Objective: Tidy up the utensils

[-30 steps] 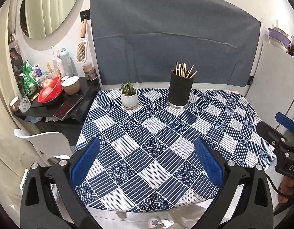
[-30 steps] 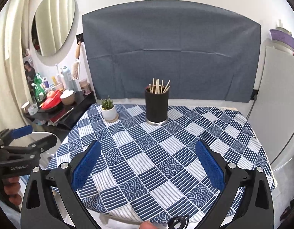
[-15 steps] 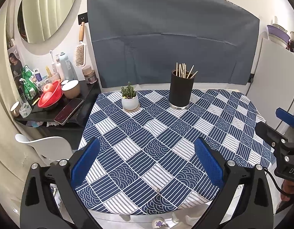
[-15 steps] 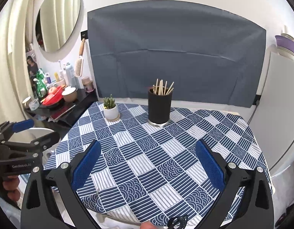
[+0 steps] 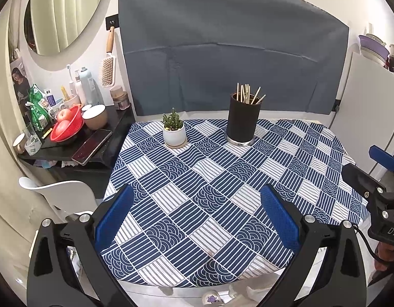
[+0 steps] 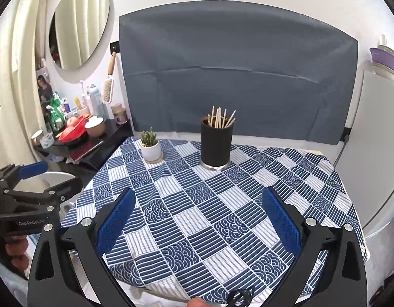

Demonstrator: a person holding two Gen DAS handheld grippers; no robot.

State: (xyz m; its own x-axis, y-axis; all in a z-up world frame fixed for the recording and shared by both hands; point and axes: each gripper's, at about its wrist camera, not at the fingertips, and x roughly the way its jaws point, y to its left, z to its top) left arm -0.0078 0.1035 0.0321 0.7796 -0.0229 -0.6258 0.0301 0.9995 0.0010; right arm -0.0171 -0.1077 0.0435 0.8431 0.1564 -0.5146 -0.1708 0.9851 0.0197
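Shelf (image 5: pixel 100 153): left of the table, dark, crowded with bottles, a red bowl (image 5: pixel 68 129) of fruit, a tan bowl (image 5: pixel 95 116) and a phone (image 5: pixel 92 146) lying flat.
Chair (image 5: pixel 61 194): white, tucked below the shelf, just beside the table's left edge.
Left gripper (image 5: pixel 197 213): hangs over the table's near edge, jaws spread wide with nothing between them, only the cloth showing in the gap (its blue pads (image 5: pixel 114 217) face each other).
Plant (image 5: pixel 174 130): small cactus in a white pot, on a round coaster toward the table's far left.
Table (image 5: pixel 222 263): covered in a blue and white patterned cloth.
Holder (image 5: pixel 243 120): black cylinder, upright on the table's far side, right of the plant and well apart from both grippers.
Chopsticks (image 5: pixel 246 94): a bundle of pale wooden sticks, standing in the holder, their tips fanned out above the rim.
Right gripper (image 6: pixel 198 212): also over the table's near edge, jaws wide apart and holding nothing; in the left view it shows at the table's right side (image 5: pixel 375 192).
Backdrop (image 5: pixel 230 58): grey sheet on the wall behind the table.
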